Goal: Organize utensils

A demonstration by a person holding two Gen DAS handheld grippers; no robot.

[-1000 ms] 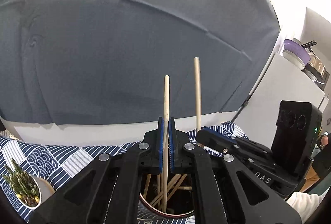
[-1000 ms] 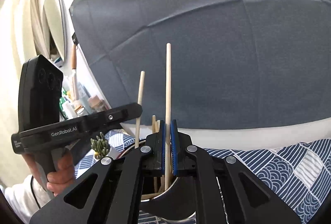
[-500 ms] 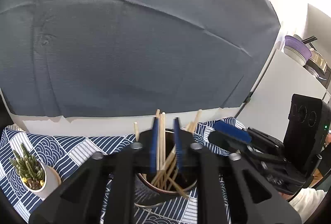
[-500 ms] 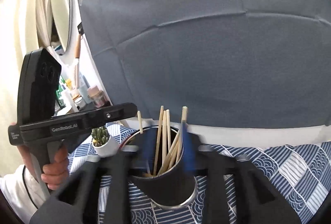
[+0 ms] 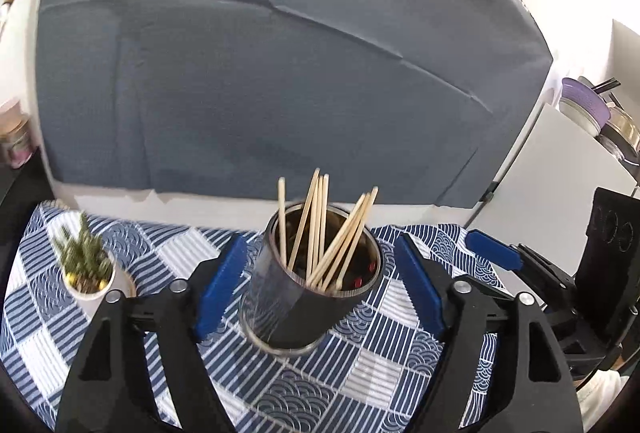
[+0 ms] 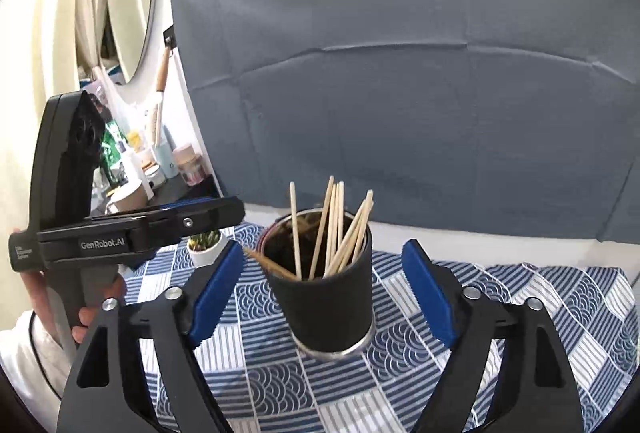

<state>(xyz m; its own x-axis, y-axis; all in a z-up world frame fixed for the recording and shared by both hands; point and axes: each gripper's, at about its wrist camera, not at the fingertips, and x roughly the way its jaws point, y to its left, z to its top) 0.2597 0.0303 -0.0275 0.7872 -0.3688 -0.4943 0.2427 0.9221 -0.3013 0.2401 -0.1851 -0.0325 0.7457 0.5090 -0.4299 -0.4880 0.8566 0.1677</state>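
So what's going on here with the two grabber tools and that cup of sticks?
A person is tidying chopsticks into a dark cup on a blue patterned tablecloth. Right now neither tool holds anything: the left gripper and the right gripper both have their jaws wide open on either side of the cup. The chopsticks all stand loosely in the cup, leaning different ways. A small potted plant sits off to the side.
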